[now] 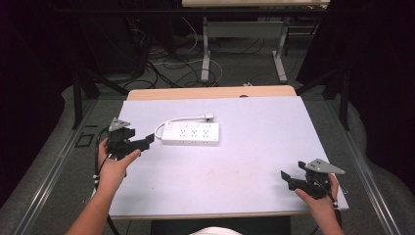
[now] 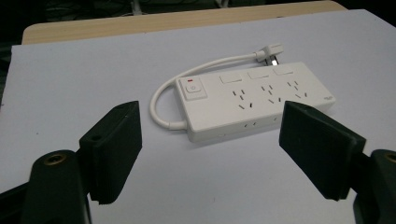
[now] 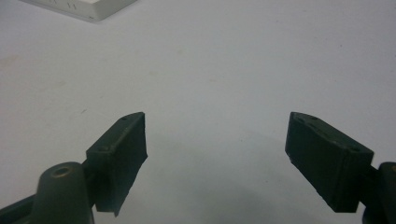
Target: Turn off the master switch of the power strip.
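Observation:
A white power strip (image 1: 192,133) lies flat on the pale table cover (image 1: 254,147), left of centre, with its short white cord (image 1: 181,119) looped to a plug (image 1: 209,117) behind it. The left gripper view shows the power strip (image 2: 254,100) close ahead, with a switch (image 2: 193,88) at its near end and several sockets. My left gripper (image 1: 147,141) is open just left of the strip, not touching it, its jaws wide apart (image 2: 210,140). My right gripper (image 1: 286,176) is open near the front right corner, far from the strip, over bare cover (image 3: 215,144).
The table's wooden far edge (image 1: 210,92) shows beyond the cover. Behind it on the floor are cables (image 1: 166,63) and the metal legs of another table (image 1: 205,49). A corner of the power strip (image 3: 88,9) shows at the top left of the right gripper view.

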{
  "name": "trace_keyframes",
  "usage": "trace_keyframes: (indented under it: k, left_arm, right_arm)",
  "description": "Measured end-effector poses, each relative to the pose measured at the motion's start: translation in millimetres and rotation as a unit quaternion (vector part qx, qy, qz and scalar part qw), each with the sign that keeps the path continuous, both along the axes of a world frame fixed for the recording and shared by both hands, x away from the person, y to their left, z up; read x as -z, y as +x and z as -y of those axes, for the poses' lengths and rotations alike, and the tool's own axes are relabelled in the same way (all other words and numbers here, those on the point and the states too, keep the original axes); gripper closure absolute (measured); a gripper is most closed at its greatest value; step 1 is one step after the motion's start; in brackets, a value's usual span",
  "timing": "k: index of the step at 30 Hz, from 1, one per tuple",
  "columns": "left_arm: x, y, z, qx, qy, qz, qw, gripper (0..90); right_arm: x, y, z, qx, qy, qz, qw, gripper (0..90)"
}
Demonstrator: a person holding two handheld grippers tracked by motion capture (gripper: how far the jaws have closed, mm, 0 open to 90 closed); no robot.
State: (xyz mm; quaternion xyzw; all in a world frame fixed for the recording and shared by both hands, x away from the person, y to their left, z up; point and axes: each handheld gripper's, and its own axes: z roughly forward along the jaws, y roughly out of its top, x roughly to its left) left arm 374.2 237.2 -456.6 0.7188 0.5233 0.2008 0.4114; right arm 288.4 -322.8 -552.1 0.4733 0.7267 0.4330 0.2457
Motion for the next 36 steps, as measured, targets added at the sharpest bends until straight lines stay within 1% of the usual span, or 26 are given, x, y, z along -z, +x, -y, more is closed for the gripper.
trace_keyframes:
  k: [1,5,6,9,11,13,15,17,19,21,23,24,26,27,28,31,32,33,34,35,36]
  left_arm:
    - [-0.7,1.9,1.5,-0.004,-0.004,0.0,1.0,22.4]
    - [-5.4,9.7,6.8,-0.005,-0.008,-0.012,0.9999,23.7]
    - [-6.3,11.6,8.1,-0.005,-0.005,-0.014,0.9999,23.9]
    - [-8.3,17.6,13.0,-0.007,-0.007,-0.016,0.9998,25.3]
    - [-10.5,21.2,15.5,-0.005,-0.006,-0.022,0.9997,26.3]
    - [-11.4,25.3,18.5,-0.006,-0.009,-0.018,0.9998,27.3]
    - [-12.8,29.1,20.8,-0.003,-0.009,-0.021,0.9997,29.5]
    - [-13.4,32.8,24.2,-0.008,-0.012,-0.022,0.9996,30.2]
    - [-14.2,36.6,25.8,-0.006,-0.011,-0.026,0.9996,32.2]
    - [-14.0,39.8,28.5,-0.007,-0.015,-0.029,0.9995,32.6]
    - [-13.6,43.0,30.6,-0.007,-0.011,-0.034,0.9993,33.4]
    - [-12.5,44.8,32.1,-0.009,-0.013,-0.033,0.9993,34.3]
    - [-11.6,48.1,33.9,-0.009,-0.01,-0.039,0.9991,36.0]
    - [-10.7,49.8,34.9,-0.011,-0.012,-0.039,0.9991,37.5]
    - [-10.9,51.2,35.2,-0.01,-0.012,-0.045,0.9988,37.5]
    - [-8.7,55.4,37.3,-0.013,-0.013,-0.047,0.9987,40.4]
    - [-8.2,56.7,38.0,-0.013,-0.013,-0.049,0.9987,41.9]
    - [-7.8,57.9,38.5,-0.011,-0.014,-0.052,0.9985,41.9]
    - [-6.4,59.2,39.5,-0.015,-0.013,-0.048,0.9986,43.5]
    - [-6.3,60.3,39.4,-0.011,-0.011,-0.054,0.9984,44.5]
    - [-5.1,61.5,40.3,-0.014,-0.012,-0.051,0.9985,45.2]
  right_arm:
    - [0.1,0.0,-0.1,0.0,0.0,0.0,1.0,20.2]
    - [0.1,0.3,0.0,0.0,-0.004,0.001,1.0,20.1]
    - [0.5,0.8,0.1,-0.002,-0.003,0.003,1.0,20.2]
    - [0.8,0.8,0.1,-0.002,-0.004,0.003,1.0,20.2]
    - [1.1,0.6,-0.4,-0.002,-0.002,0.0,1.0,20.2]
    - [1.3,0.9,-0.2,-0.003,-0.002,0.0,1.0,20.2]
    - [1.4,0.7,-0.4,-0.003,-0.001,-0.001,1.0,20.2]
    - [1.5,0.7,-0.3,-0.003,-0.001,-0.001,1.0,20.2]
    - [1.6,0.7,0.0,-0.003,-0.001,-0.002,1.0,20.2]
    - [1.7,0.8,-0.6,0.0,0.001,-0.002,1.0,20.2]
    - [1.8,0.8,-0.1,-0.003,-0.001,-0.003,1.0,20.2]
    - [1.9,0.9,0.0,-0.003,-0.002,-0.003,1.0,20.2]
    - [2.1,1.0,-0.1,-0.005,-0.002,-0.003,1.0,20.2]
    - [2.2,1.0,-0.2,-0.004,-0.002,-0.004,1.0,20.2]
    - [2.2,1.0,-0.2,-0.004,-0.002,-0.004,1.0,20.2]
    - [2.2,1.4,0.5,-0.006,-0.005,-0.001,1.0,20.2]
    - [2.1,0.9,-0.2,-0.005,-0.002,-0.004,1.0,20.2]
    - [2.2,1.2,0.2,-0.006,-0.003,-0.003,1.0,20.2]
    - [2.4,1.3,0.2,-0.005,-0.003,-0.003,1.0,20.2]
    - [2.2,0.9,0.0,-0.003,-0.003,-0.005,1.0,20.2]
    - [2.4,1.0,0.0,-0.004,-0.004,-0.005,1.0,20.2]
